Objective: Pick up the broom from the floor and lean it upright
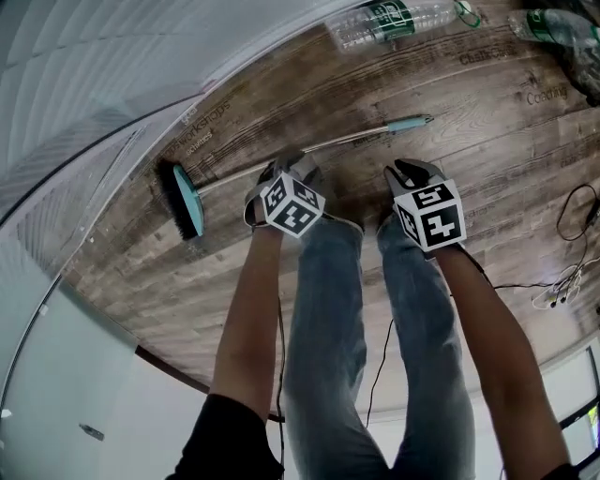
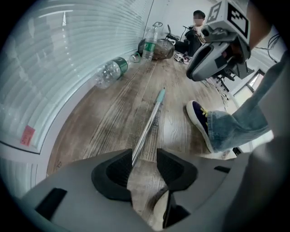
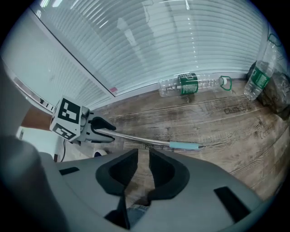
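Flat on the floor (image 1: 487,187): broom (image 1: 356,138), head left by the wall (image 1: 112,56), teal tip right. The spread left claw (image 1: 289,169) hovers low over mid-handle. In the left gripper view the handle (image 2: 152,122) enters at the left pad's inner edge, no pinch yet. The part-spread right claw (image 1: 412,173) is empty, with the handle just beyond its tips.

Risks:
- The handle sits off-centre in the left claw, so closing may clip it and roll it away.
- The thin, smooth tube may slip or pivot in one pinch, since the head end likely drags down.
- The shoe (image 2: 199,120) near the handle could kick it.

Room:
- The wall is close on the far side.
- A bottle (image 1: 384,21) lies far right and cables (image 1: 567,281) near right.
- The floor right of the tip looks open for the swing up.
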A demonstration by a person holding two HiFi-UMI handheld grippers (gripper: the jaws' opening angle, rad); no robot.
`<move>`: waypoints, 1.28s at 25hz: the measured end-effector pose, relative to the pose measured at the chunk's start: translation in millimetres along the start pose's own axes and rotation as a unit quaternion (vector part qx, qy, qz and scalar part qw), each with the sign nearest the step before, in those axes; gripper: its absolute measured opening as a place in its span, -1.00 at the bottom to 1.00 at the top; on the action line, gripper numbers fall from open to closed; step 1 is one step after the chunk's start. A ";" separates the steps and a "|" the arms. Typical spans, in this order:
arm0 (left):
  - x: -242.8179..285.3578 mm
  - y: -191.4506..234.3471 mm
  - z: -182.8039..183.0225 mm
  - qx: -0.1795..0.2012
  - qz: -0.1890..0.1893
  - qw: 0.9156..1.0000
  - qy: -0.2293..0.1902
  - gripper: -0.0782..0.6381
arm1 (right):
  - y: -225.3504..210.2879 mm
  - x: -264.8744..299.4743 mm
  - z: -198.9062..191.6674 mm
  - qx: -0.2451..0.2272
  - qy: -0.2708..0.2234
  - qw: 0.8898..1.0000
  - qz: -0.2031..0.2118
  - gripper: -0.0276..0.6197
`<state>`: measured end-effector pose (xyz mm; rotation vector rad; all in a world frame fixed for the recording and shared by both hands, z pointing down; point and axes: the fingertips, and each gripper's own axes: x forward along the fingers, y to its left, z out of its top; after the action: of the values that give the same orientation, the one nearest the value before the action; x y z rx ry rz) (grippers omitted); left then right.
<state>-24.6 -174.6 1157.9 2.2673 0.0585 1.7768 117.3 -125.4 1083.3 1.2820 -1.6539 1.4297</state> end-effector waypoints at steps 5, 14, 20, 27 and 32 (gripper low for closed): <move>53.1 2.1 -6.1 0.038 0.010 0.999 0.026 -0.32 | -9.7 36.2 -7.3 0.023 -0.004 1.000 0.016 -0.64; 85.5 19.1 -5.5 0.032 0.040 0.997 0.060 -0.35 | -33.5 49.9 -29.6 0.073 -0.004 0.997 0.017 -0.64; 83.5 15.4 -6.1 0.060 0.046 0.995 0.071 -0.45 | -39.7 37.0 -32.7 0.116 -0.023 0.993 0.007 -0.64; 52.4 18.5 13.4 0.074 0.044 0.995 0.051 -0.47 | -34.2 14.7 -28.3 0.121 -0.032 0.992 -0.004 -0.64; 14.7 34.3 23.3 0.073 0.053 0.996 0.029 -0.49 | -14.7 -9.5 2.0 0.116 -0.066 0.991 0.010 -0.64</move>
<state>-3.0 -209.0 1174.6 2.3580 0.0818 1.9524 134.6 -124.0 1079.9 1.5204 -1.6251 1.6171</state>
